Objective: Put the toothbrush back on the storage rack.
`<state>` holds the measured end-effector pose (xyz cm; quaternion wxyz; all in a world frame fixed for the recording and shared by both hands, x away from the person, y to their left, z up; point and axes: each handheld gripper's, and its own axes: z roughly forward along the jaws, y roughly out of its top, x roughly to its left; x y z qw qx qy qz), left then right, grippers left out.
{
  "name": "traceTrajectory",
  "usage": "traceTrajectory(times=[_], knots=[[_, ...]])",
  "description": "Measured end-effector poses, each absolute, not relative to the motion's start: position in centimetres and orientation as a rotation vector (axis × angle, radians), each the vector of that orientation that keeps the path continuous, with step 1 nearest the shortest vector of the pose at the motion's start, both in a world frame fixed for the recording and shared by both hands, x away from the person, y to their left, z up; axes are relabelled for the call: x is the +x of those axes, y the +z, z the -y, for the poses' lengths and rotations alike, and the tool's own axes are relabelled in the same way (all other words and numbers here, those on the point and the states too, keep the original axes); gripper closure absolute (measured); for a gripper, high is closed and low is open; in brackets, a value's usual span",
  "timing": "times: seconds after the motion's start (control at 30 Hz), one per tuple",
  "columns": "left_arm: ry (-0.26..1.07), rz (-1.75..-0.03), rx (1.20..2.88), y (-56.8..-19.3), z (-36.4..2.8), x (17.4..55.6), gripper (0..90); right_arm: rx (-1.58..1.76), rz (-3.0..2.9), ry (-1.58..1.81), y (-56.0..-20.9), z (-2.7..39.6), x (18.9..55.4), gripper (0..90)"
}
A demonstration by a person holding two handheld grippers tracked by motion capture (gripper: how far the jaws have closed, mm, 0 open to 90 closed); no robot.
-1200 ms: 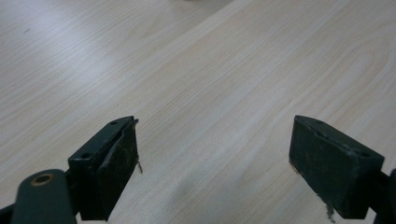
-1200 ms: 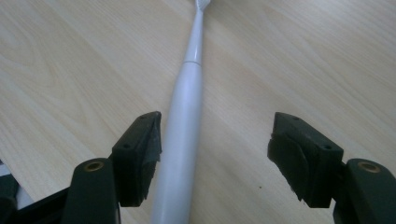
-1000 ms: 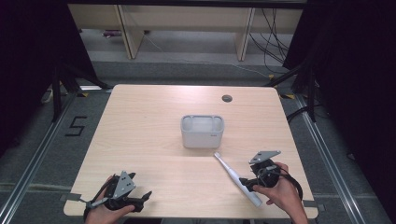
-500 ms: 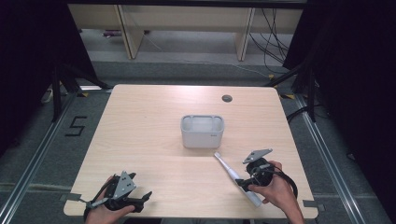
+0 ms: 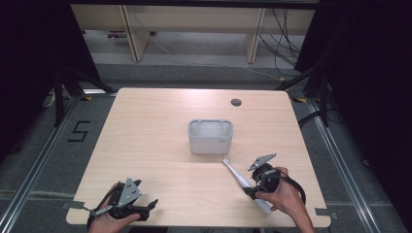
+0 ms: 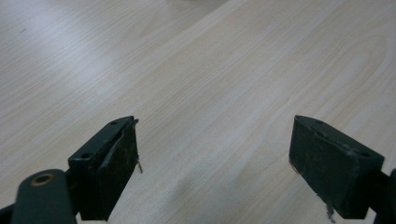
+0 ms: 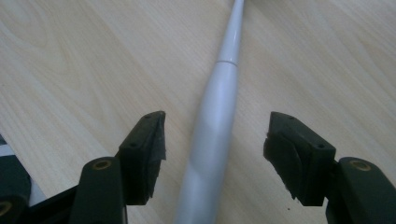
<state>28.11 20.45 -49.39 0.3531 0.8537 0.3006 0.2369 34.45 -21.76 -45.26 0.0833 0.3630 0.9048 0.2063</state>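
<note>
A white electric toothbrush [image 5: 241, 180] lies flat on the wooden table [image 5: 155, 126], right of centre, with its brush head pointing toward a grey-white box. My right gripper [image 5: 250, 192] sits low over the handle, one jaw on each side. In the right gripper view the handle [image 7: 215, 107] runs up between the jaws with a gap at each pad. The right gripper [image 7: 215, 135] has just been closing its jaws and is still open. My left gripper [image 5: 145, 208] rests at the near left corner, and in its own view the left gripper [image 6: 215, 140] stands open over bare wood.
A grey-white open-topped box [image 5: 210, 137] stands at the table's centre, just beyond the brush head. A round cable hole [image 5: 236, 102] is in the far right of the tabletop. Shelving and cables lie beyond the far edge.
My right gripper has shifted a little to the left, so that it now sits over the toothbrush handle. The left gripper has stayed still.
</note>
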Motion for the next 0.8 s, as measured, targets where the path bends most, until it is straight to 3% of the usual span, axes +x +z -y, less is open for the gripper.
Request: traceTrajectory(times=[0.4, 0.8], knots=[[0.612, -0.8, 2.177, -49.5, -20.3, 28.1, 15.2, 1.055, -2.762, 0.512, -45.9, 21.0, 35.2, 44.3], [0.611, -0.801, 2.174, -49.5, -20.3, 28.1, 15.2, 1.026, -2.826, 0.422, -46.6, 20.9, 35.8, 56.4]])
